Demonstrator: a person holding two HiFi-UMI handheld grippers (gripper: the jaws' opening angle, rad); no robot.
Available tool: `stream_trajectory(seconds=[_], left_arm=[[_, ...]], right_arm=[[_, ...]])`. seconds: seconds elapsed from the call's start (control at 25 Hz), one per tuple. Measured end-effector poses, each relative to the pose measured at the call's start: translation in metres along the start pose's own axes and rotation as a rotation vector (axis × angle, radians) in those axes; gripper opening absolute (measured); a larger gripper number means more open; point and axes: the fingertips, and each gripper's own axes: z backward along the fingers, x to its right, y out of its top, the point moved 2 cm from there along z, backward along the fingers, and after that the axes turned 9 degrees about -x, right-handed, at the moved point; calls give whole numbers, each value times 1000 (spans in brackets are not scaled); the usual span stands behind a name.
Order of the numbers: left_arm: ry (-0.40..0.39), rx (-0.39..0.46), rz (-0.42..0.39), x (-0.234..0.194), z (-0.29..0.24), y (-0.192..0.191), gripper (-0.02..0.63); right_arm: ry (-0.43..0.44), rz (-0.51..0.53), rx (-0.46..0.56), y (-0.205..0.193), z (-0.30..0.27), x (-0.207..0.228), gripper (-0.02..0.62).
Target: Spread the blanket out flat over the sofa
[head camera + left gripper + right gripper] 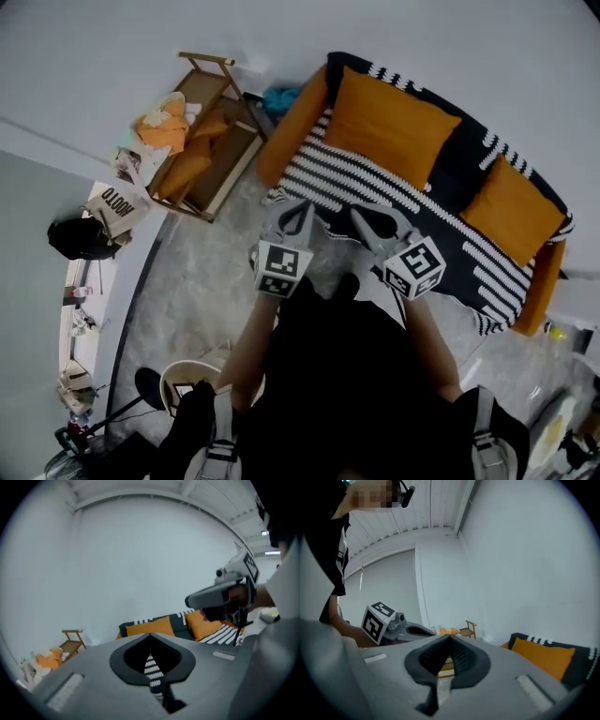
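Observation:
A black-and-white striped blanket (375,187) lies over the orange sofa (289,136), with two orange cushions (389,122) (511,211) on top of it. My left gripper (298,214) is at the blanket's near front edge. In the left gripper view its jaws (150,639) are shut and striped cloth (153,670) shows in the slit between them. My right gripper (368,220) hovers beside it over the same front edge. Its jaws (450,641) are shut with no cloth in them, and only floor shows through the slit.
A wooden rack (211,141) piled with orange cloth stands left of the sofa. A paper bag (117,206) and a black bag (80,239) sit by the left wall. A round white tub (187,384) is by the person's feet. The floor between rack and sofa is grey stone.

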Motion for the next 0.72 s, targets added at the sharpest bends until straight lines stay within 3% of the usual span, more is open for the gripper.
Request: stream_trajectory(seconds=[0.24, 0.72], left_arm=[[-81, 141, 226, 8, 28, 18, 11], [-123, 164, 258, 14, 26, 25, 11]], right_arm=[[21, 9, 7, 0, 5, -7, 3], [3, 11, 12, -3, 15, 0, 3]])
